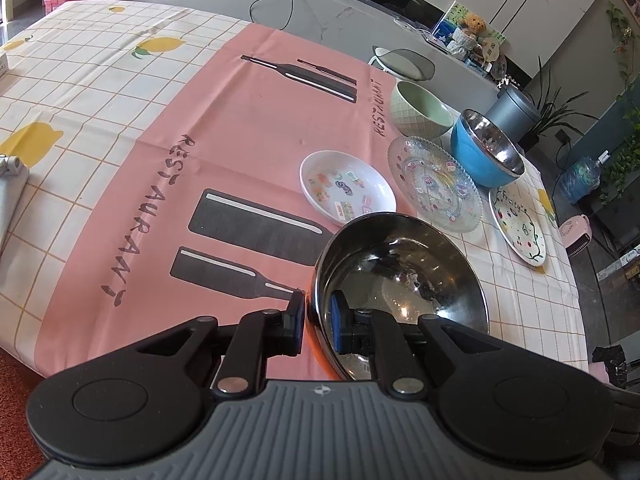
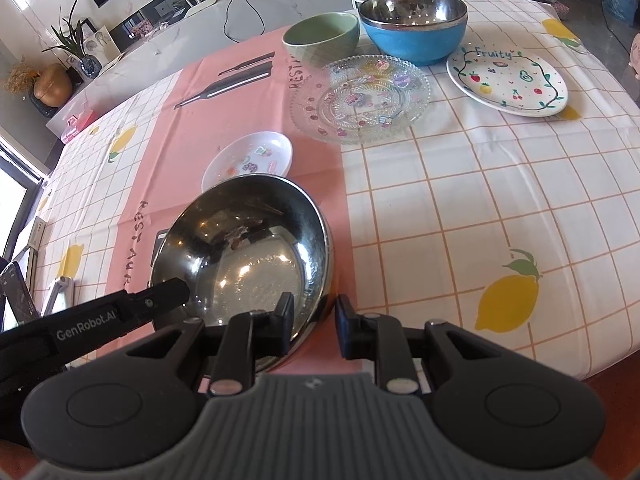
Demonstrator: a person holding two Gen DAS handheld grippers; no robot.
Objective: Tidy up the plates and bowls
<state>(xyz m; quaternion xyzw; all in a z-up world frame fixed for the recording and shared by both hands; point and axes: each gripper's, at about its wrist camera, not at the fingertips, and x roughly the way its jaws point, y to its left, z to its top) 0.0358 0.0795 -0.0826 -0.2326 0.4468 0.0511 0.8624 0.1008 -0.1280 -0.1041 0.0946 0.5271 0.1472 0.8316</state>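
Observation:
A shiny steel bowl (image 1: 404, 276) (image 2: 248, 252) sits near the table's front edge on the pink cloth. My left gripper (image 1: 318, 320) straddles its near left rim, one finger inside and one outside, with a small gap at the rim. My right gripper (image 2: 314, 324) straddles its near right rim, jaws apart around it. The left gripper's finger (image 2: 168, 292) shows inside the bowl in the right wrist view. Beyond lie a small white dish (image 1: 346, 186) (image 2: 250, 158), a glass plate (image 1: 434, 182) (image 2: 360, 98), a green bowl (image 1: 420, 110) (image 2: 322, 36), a blue bowl (image 1: 486, 146) (image 2: 414, 26) and a "Fruity" plate (image 1: 518, 224) (image 2: 506, 80).
The table has a lemon-check cloth (image 2: 500, 208) under a pink "Restaurant" runner (image 1: 224, 152). A phone stand (image 2: 24, 300) stands at the left edge. A stool (image 1: 404, 64) and grey bin (image 1: 512, 108) stand past the far side.

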